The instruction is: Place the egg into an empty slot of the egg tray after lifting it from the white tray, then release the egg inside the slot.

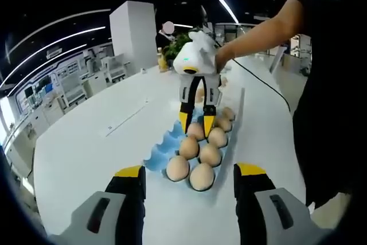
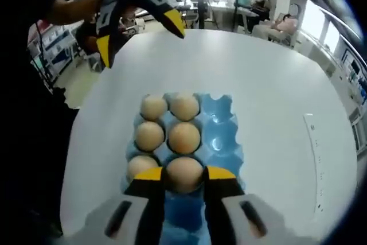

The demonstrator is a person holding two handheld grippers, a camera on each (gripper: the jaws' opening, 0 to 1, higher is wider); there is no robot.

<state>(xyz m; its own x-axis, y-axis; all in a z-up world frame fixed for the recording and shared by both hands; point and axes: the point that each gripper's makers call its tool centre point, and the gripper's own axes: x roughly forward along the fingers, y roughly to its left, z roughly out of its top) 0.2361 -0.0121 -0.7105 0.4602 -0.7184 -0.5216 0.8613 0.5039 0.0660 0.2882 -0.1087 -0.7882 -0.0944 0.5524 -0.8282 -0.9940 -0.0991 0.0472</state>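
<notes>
The left gripper view looks from above the near edge of the white table (image 1: 86, 147), facing along the blue egg tray (image 1: 166, 147) toward the right gripper (image 1: 198, 120) at its far end. The right gripper view sits close over the same egg tray (image 2: 221, 136), facing back toward the left gripper (image 2: 140, 30). Both views share the tray, its eggs (image 2: 183, 136) and the tabletop.

Right claw (image 2: 183, 175) jaws narrowed, left claw (image 1: 192, 176) spread wide
</notes>
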